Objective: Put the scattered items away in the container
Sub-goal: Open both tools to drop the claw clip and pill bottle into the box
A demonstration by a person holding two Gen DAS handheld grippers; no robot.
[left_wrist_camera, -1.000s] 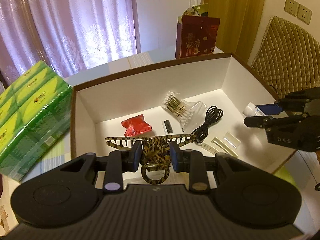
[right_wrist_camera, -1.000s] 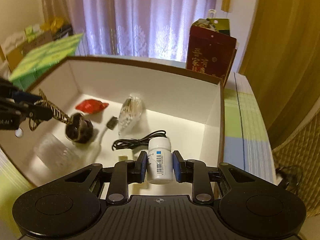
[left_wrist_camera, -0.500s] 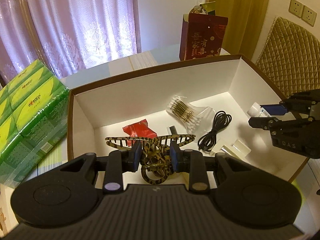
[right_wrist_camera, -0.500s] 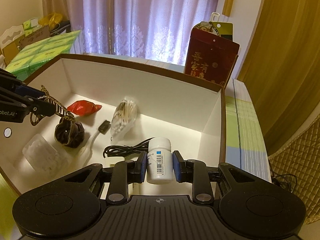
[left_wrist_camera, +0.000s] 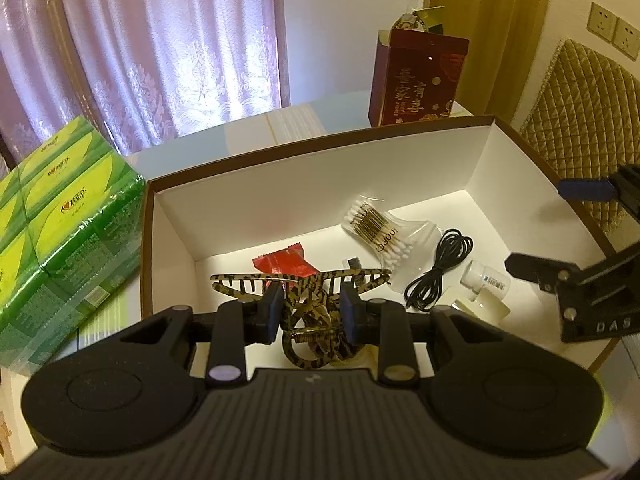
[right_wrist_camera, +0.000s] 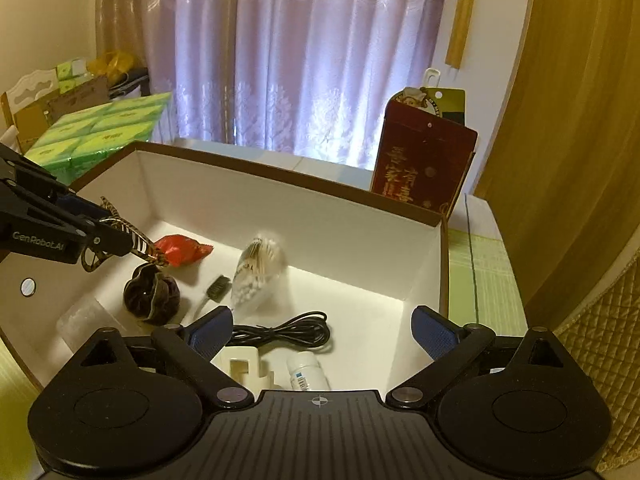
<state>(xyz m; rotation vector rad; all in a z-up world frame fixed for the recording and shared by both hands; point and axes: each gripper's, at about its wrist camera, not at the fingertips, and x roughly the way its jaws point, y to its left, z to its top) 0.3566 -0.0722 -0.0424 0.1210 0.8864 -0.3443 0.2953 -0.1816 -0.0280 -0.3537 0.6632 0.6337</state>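
Hair claw (left_wrist_camera: 304,292), tortoiseshell, sits clamped between the left gripper's (left_wrist_camera: 309,312) closed fingers, held above the box (left_wrist_camera: 320,184) floor so it can drop clear of the walls. Ahead of those fingers lie a red packet (left_wrist_camera: 286,266), cotton swabs (left_wrist_camera: 376,232) and a black cable (left_wrist_camera: 440,272). The right gripper (right_wrist_camera: 320,332) hangs with fingers spread wide and empty; the white bottle (right_wrist_camera: 306,370) lies on the floor just below them. Free floor looks tightest directly beneath the claw.
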